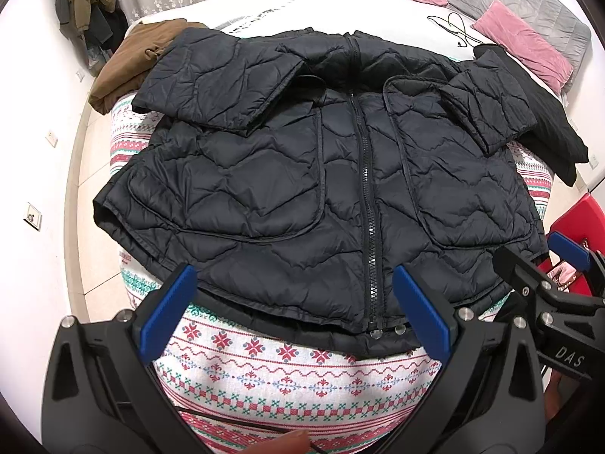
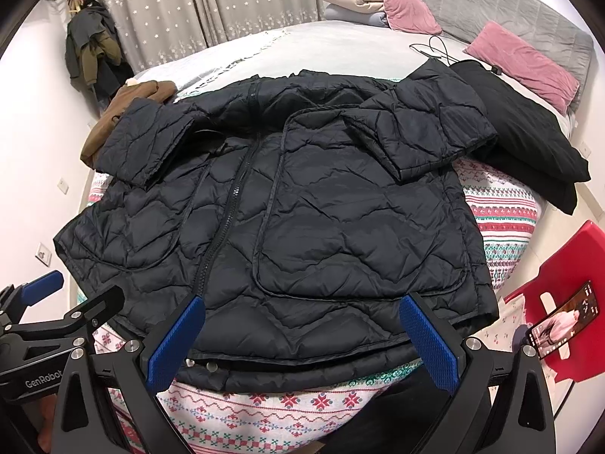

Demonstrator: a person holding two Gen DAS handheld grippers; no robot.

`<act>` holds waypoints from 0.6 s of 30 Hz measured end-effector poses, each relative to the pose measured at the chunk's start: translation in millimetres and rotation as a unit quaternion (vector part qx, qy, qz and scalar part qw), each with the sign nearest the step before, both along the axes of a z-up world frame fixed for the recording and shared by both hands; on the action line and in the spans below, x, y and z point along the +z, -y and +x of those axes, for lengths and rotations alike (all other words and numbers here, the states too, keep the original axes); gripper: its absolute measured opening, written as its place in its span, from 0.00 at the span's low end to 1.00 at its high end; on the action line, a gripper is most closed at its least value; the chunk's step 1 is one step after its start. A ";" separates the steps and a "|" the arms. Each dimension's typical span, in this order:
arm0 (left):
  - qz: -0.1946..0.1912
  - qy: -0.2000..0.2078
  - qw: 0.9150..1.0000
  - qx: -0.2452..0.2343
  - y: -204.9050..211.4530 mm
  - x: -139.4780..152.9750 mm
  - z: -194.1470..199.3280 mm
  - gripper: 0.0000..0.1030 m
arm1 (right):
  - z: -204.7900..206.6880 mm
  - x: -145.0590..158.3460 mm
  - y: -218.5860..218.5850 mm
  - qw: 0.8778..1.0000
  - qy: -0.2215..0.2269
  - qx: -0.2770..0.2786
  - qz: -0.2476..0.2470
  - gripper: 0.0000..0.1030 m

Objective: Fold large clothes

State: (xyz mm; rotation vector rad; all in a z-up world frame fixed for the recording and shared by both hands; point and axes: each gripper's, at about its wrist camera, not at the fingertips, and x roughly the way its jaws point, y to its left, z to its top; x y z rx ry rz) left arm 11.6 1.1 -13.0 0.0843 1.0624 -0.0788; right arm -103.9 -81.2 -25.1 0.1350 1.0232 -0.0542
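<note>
A black quilted jacket (image 1: 321, 174) (image 2: 302, 208) lies front up on the patterned bedspread, zipped, with both sleeves folded in over the chest. My left gripper (image 1: 295, 302) hovers open over the hem by the zipper's lower end, nothing between its blue pads (image 1: 168, 312). Also open and empty, my right gripper (image 2: 302, 336) hangs above the hem below the jacket's right pocket. In each view the other gripper shows at the side: the right one (image 1: 540, 257) and the left one (image 2: 75, 291).
A brown garment (image 1: 128, 64) (image 2: 124, 113) lies past the left sleeve. A black garment (image 1: 540, 113) (image 2: 529, 143) is at the right. Pink pillows (image 2: 522, 60) and folded bedding (image 2: 355, 0) are at the bed's head. A red chair (image 2: 559, 283) holds a phone (image 2: 563, 317). Clothes (image 2: 90, 49) hang by the curtain.
</note>
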 end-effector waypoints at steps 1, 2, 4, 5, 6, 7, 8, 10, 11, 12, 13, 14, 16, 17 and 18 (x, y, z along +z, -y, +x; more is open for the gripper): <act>0.000 0.000 1.000 0.000 1.2 0.6 1.5 1.00 | 0.4 -0.3 0.1 1.000 0.000 0.000 0.000 1.00; 0.000 0.000 1.000 0.000 0.6 0.2 1.1 1.00 | 0.3 -0.3 0.2 1.000 0.000 -0.001 0.000 1.00; 0.000 -0.001 1.000 0.000 1.5 0.7 1.6 1.00 | 0.5 -0.4 0.0 1.000 -0.001 0.000 0.001 1.00; 0.001 -0.001 1.000 0.001 1.1 0.3 1.2 1.00 | 0.6 -0.3 -0.1 1.000 -0.001 -0.001 0.001 1.00; 0.000 -0.001 1.000 0.001 0.8 0.2 1.2 1.00 | 0.6 -0.4 -0.1 1.000 -0.001 0.000 0.001 1.00; 0.000 -0.001 1.000 0.001 0.5 0.1 1.5 1.00 | 0.7 -0.7 0.1 1.000 -0.001 0.000 0.000 1.00; 0.000 -0.001 1.000 0.001 0.4 0.1 1.8 1.00 | 0.7 -0.6 0.0 1.000 -0.001 0.000 0.001 1.00; 0.001 -0.001 1.000 0.001 0.1 -0.1 1.7 1.00 | 0.6 -0.6 -0.1 1.000 -0.001 0.000 0.000 1.00; 0.001 -0.001 1.000 0.000 0.3 0.2 2.0 1.00 | 0.6 -0.6 0.0 1.000 0.000 0.000 0.001 1.00; 0.001 -0.001 1.000 0.000 0.3 0.1 2.0 1.00 | 0.6 -0.5 -0.1 1.000 0.000 0.000 0.001 1.00; 0.001 -0.001 1.000 0.000 0.1 -0.1 1.8 1.00 | 0.5 -0.5 0.1 1.000 0.001 0.000 0.001 1.00; 0.001 -0.001 1.000 -0.001 -0.2 -0.4 1.5 1.00 | 0.9 -0.7 0.2 1.000 0.001 0.000 0.001 1.00; 0.003 -0.003 1.000 -0.001 -0.7 -1.1 3.1 1.00 | 1.0 -1.1 0.6 1.000 0.002 -0.001 0.001 1.00; 0.003 -0.003 1.000 -0.002 -0.6 -1.4 3.6 1.00 | 1.3 -1.5 0.8 1.000 0.002 -0.002 0.002 1.00; 0.004 -0.003 1.000 -0.002 -1.3 -1.9 3.5 1.00 | 1.7 -1.6 0.9 1.000 0.002 -0.002 0.002 1.00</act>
